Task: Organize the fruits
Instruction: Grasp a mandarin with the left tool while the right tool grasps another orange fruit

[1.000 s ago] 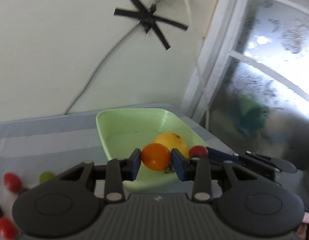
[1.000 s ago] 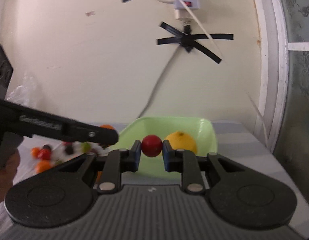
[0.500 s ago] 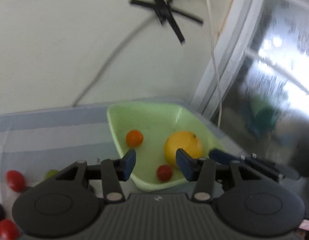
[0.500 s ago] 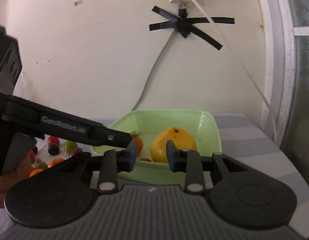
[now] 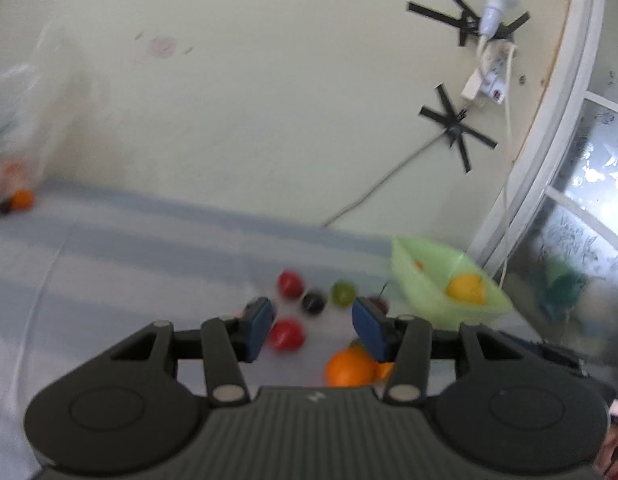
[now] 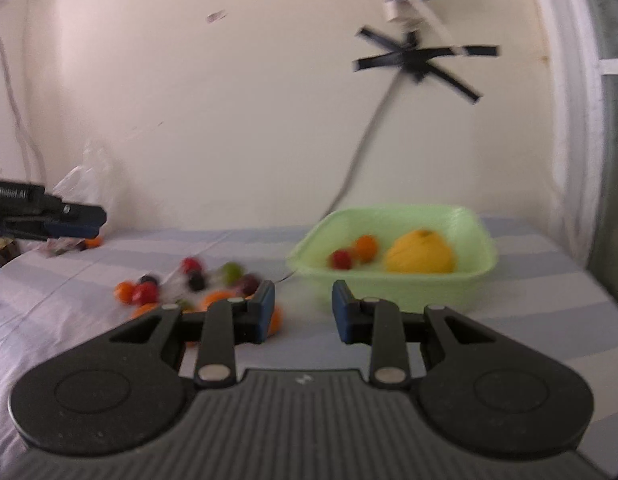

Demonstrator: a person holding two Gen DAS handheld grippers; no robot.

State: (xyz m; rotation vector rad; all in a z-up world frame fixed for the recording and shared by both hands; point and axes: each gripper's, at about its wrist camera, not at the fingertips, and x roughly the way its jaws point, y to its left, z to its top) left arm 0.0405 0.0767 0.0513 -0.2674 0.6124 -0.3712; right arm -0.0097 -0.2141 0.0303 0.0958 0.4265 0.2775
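Observation:
A light green basin stands at the right on the striped cloth; it also shows in the left wrist view. It holds a yellow fruit, a small orange and a small red fruit. A loose pile of small fruits lies left of the basin. My left gripper is open and empty above that pile, over a red fruit and near an orange. My right gripper is open and empty, just in front of the basin.
A clear plastic bag with an orange beside it sits at the far left against the wall. A cable hangs down the wall behind the basin. A window frame stands at the right.
Both grippers opened and dropped the small orange and the red fruit into the basin. Both then pulled back; the left one swung left over the fruit pile.

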